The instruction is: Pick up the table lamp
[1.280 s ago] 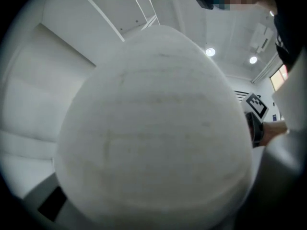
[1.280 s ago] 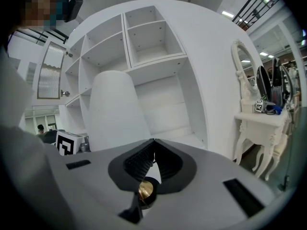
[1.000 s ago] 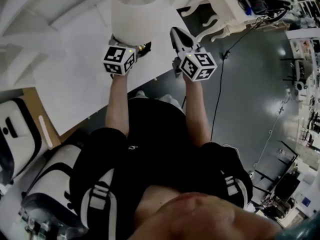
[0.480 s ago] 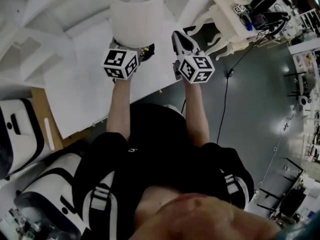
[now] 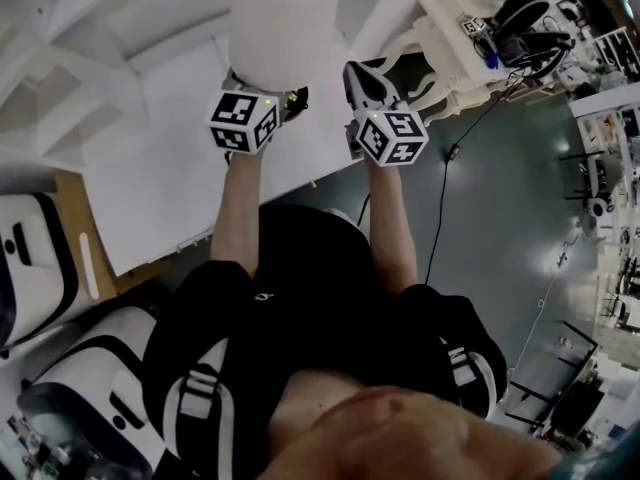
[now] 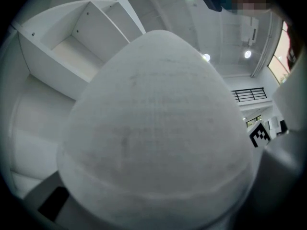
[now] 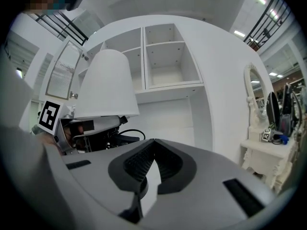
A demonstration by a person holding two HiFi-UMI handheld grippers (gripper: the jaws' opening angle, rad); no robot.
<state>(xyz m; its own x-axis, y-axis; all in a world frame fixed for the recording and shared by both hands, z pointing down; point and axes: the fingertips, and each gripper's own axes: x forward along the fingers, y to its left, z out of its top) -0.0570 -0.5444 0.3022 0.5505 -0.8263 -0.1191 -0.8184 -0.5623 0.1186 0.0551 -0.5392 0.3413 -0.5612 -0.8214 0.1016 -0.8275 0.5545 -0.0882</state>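
Table lamp (image 5: 283, 28) upright over white table (image 5: 150, 178), near front edge; base hidden. Shelf unit (image 7: 165, 61) behind. Left gripper (image 5: 287, 98) tucked under shade at lamp stem; own view filled by shade, jaws unseen, grip unclear. Right gripper (image 5: 358, 76) just beside lamp, not touching; 2 jaws closed tip to tip, nothing between.

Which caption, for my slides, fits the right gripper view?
Closed right gripper facing the white table lamp, left gripper beneath its shade, shelves behind.
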